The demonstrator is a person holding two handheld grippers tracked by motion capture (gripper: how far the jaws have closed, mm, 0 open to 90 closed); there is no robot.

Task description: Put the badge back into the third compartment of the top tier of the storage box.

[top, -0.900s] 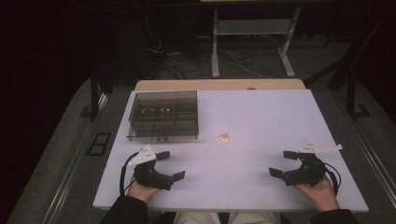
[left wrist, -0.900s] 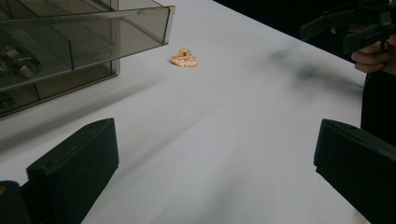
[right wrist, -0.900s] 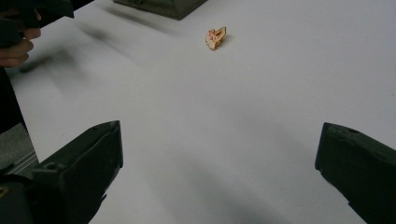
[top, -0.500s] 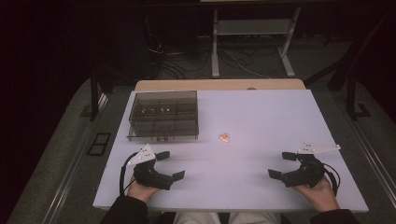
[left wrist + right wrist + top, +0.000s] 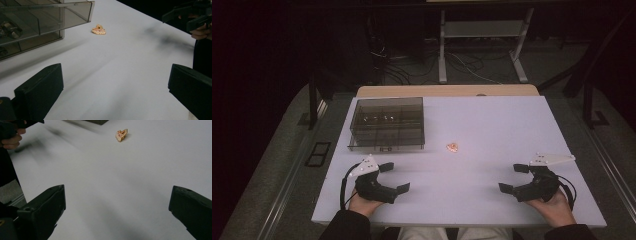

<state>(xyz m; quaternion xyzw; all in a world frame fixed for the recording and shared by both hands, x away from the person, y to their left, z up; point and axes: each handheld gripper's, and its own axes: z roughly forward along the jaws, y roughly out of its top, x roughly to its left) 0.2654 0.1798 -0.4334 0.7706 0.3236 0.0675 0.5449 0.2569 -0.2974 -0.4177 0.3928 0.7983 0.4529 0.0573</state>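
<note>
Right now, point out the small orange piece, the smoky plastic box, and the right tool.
small orange piece [image 5: 452, 147], high view, its middle.
smoky plastic box [image 5: 387, 147], high view, its near wall.
right tool [image 5: 513, 177], high view, midway between its open fingertips.

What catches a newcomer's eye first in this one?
A small orange trinket lies alone mid-table, just right of a smoky clear compartment box at the table's far left. Near the front edge, the left gripper and right gripper rest with jaws wide open, holding nothing.
</note>
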